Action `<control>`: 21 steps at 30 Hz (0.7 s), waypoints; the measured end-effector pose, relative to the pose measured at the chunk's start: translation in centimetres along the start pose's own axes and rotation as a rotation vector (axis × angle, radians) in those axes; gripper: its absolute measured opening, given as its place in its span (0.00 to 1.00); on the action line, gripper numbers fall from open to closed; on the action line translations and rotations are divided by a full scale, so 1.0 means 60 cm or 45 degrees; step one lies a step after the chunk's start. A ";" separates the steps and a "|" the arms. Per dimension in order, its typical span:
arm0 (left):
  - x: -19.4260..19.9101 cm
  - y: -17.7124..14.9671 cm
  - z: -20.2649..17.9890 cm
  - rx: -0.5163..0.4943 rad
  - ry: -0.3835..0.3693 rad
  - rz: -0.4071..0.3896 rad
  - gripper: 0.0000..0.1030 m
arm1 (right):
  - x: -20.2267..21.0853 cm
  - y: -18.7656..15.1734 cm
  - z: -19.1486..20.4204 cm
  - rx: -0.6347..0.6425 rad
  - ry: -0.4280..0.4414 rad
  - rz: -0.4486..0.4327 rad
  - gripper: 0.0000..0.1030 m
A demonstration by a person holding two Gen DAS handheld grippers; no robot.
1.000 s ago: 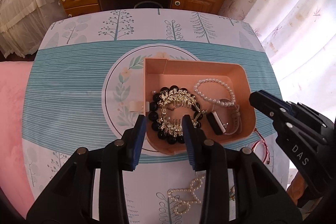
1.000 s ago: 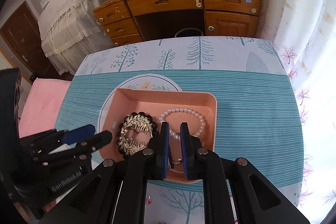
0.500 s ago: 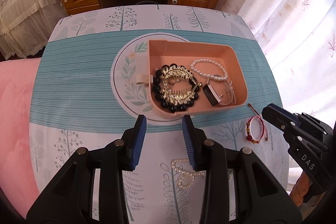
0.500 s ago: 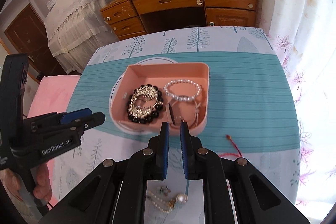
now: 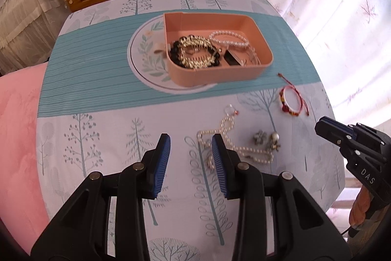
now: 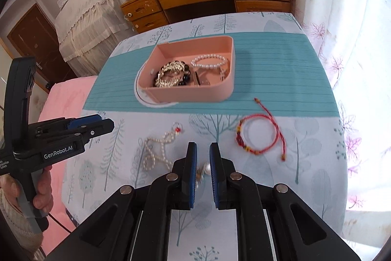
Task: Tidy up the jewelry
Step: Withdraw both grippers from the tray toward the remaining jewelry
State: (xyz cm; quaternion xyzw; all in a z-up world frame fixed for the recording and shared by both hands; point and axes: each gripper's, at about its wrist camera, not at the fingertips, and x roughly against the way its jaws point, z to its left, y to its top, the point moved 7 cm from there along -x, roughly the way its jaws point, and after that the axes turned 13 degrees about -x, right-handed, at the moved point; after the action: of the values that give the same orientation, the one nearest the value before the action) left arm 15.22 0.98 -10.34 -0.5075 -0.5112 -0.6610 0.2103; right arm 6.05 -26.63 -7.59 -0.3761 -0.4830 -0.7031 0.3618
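Tablecloth (image 5: 102,94) holds pink tray (image 5: 220,76), part filled. Pearl necklace (image 6: 156,151) and red bracelet (image 6: 256,138) lie loose near it. Left gripper (image 5: 191,146) spread, empty; right gripper (image 6: 203,155) narrowly parted, empty. Next: probably close on the necklace.
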 end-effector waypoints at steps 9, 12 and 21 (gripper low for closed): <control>-0.023 -0.056 -0.027 0.007 -0.100 0.094 0.31 | 0.007 -0.079 -0.038 -0.041 -0.025 0.054 0.10; -0.040 -0.074 -0.036 0.018 -0.138 0.135 0.31 | -0.004 -0.093 -0.058 -0.066 -0.040 0.077 0.10; -0.076 -0.085 -0.043 0.051 -0.201 0.192 0.31 | -0.029 -0.058 -0.084 -0.034 -0.059 0.065 0.10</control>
State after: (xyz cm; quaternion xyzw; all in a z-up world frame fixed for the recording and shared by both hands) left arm 11.82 -0.42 -16.63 -0.5907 -0.4995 -0.5910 0.2286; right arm 2.92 -30.22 -11.80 -0.4094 -0.4722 -0.6910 0.3633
